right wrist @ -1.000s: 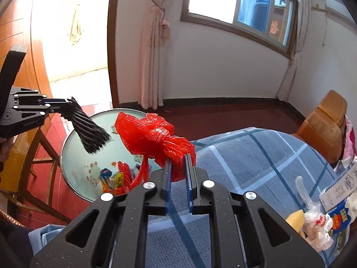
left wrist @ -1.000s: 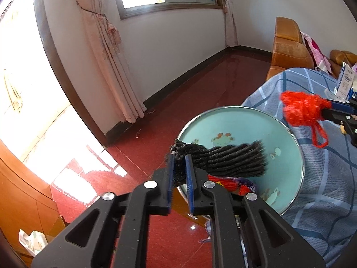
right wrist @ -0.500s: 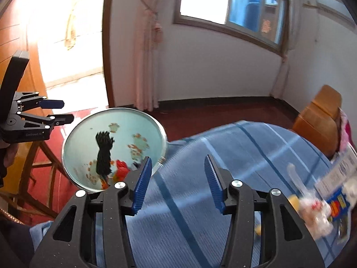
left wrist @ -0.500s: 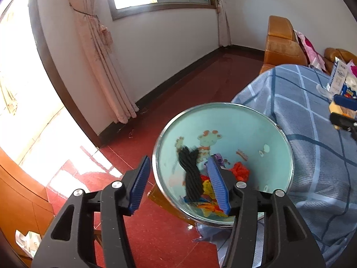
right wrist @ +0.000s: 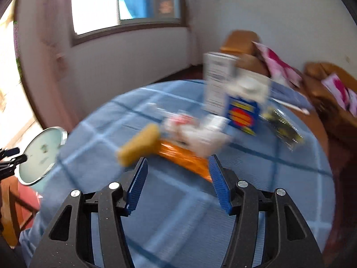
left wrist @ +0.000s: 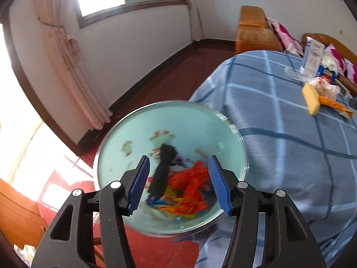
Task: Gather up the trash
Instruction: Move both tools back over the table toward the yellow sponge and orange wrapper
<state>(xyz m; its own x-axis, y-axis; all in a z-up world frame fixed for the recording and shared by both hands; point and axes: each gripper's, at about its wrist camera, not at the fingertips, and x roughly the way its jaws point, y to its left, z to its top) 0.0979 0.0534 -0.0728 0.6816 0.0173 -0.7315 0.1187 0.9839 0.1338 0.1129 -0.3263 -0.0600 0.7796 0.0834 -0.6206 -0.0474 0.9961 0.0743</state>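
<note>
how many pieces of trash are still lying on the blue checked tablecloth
About 5, clustered at the cloth's far side: a yellow sponge-like block, an orange wrapper, a crumpled clear bag, a blue packet and a white carton. Blur may hide others.

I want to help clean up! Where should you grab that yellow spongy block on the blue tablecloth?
Probably across its short width, near the end pointing toward the basin. The yellow spongy block lies flat and long; its other end touches the orange wrapper and plastic bag. Bring the open right hand-held gripper down from above, though blur hides its exact edges.
</note>
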